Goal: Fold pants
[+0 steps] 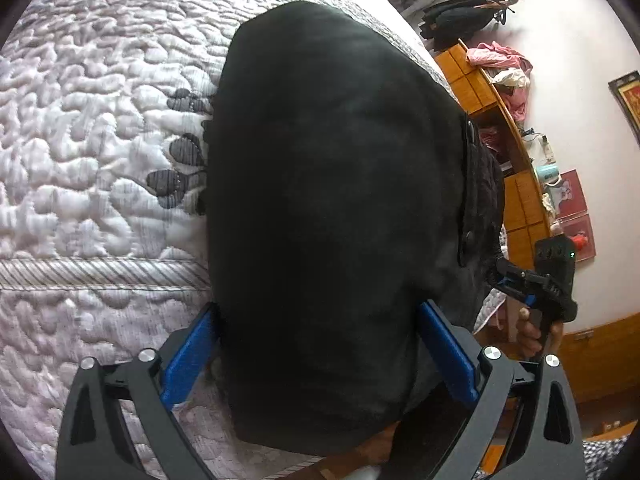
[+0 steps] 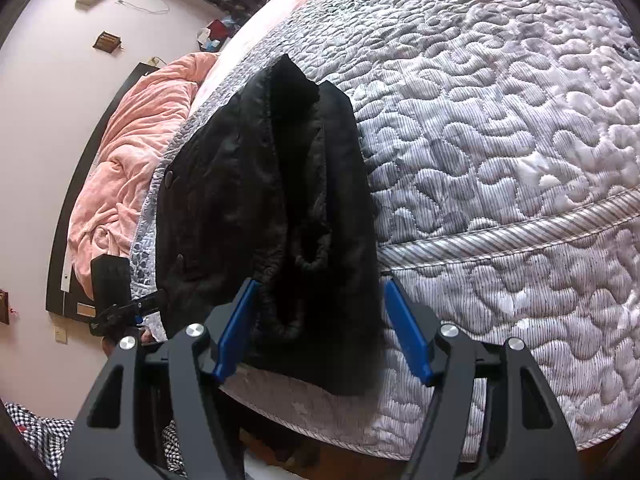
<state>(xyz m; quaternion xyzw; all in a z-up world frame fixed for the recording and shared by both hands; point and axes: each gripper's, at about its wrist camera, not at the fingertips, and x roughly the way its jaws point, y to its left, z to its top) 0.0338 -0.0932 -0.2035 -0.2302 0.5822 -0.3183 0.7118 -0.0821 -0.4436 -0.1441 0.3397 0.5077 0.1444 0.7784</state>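
- Left gripper (image 1: 318,354): blue fingers (image 1: 186,356) stand wide apart either side of the near end of the black pants (image 1: 332,184). The cloth fills the gap between them; whether the pads press on it I cannot tell.
- Pants lie on the quilted bed (image 1: 88,128), a dark folded bundle running from the near edge toward the far side. In the left wrist view the top layer is smooth, with buttons along its right edge.
- Right gripper (image 2: 324,330): fingers apart. The left pad sits against the waistband side; the right pad (image 2: 408,334) stands clear of the cloth, with quilt showing in the gap. No grip here.
- The right wrist view shows the pants' fleecy lining open between the two layers, near end hanging just over the bed's edge.
- Step in hand, as I judge it: a fold has been laid down and the grippers are letting go or resetting at the near end.
- Next move likely calls for both fingers to pinch the near edge evenly and carry it toward the far end, keeping layers aligned.
- Far left in the right view, a pink blanket (image 2: 132,152) lies bunched.
- No readable brand, label or writing anywhere.
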